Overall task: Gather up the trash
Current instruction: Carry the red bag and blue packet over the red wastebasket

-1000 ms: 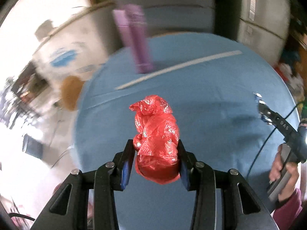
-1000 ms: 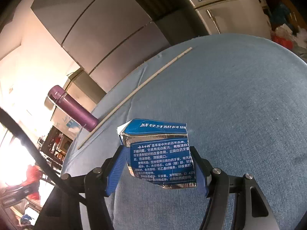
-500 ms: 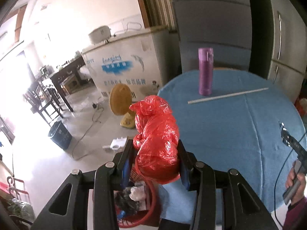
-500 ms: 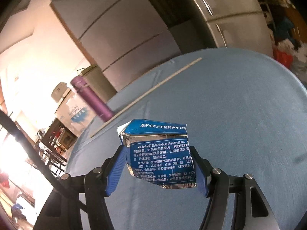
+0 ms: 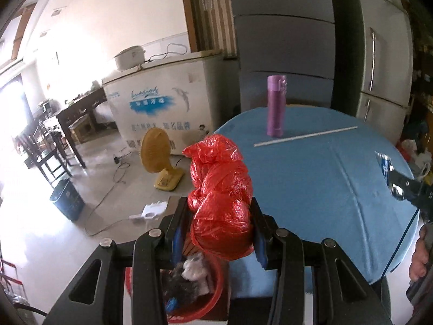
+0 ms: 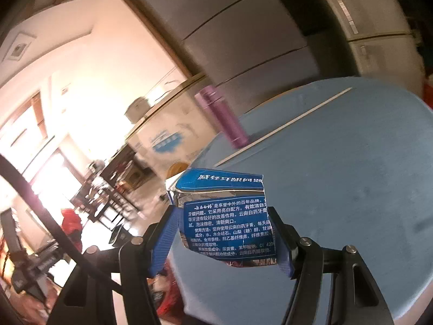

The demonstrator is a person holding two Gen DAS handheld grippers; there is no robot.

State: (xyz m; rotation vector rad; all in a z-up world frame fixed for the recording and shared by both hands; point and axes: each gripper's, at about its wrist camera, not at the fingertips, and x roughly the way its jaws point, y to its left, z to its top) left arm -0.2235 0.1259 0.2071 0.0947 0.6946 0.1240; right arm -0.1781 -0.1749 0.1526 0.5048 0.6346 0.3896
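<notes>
My left gripper (image 5: 219, 230) is shut on a crumpled red plastic bag (image 5: 220, 189) and holds it above a red trash basket (image 5: 211, 292) that stands on the floor beside the table, with several bits of trash in it. My right gripper (image 6: 224, 233) is shut on a torn blue toothpaste box (image 6: 230, 222) and holds it above the left edge of the round blue table (image 6: 351, 189). The right gripper with the box also shows at the right edge of the left wrist view (image 5: 392, 176). The red bag shows far left in the right wrist view (image 6: 71, 222).
A purple flask (image 5: 275, 107) and a thin white stick (image 5: 305, 136) are on the far side of the table (image 5: 324, 189). On the floor are a yellow fan (image 5: 159, 157), a blue bin (image 5: 66, 199) and cables. A white chest freezer (image 5: 162, 108) and fridges stand behind.
Both grippers have swung left from over the table toward its edge. The left gripper with the red bag now hangs over the red basket. The grips have not changed.
</notes>
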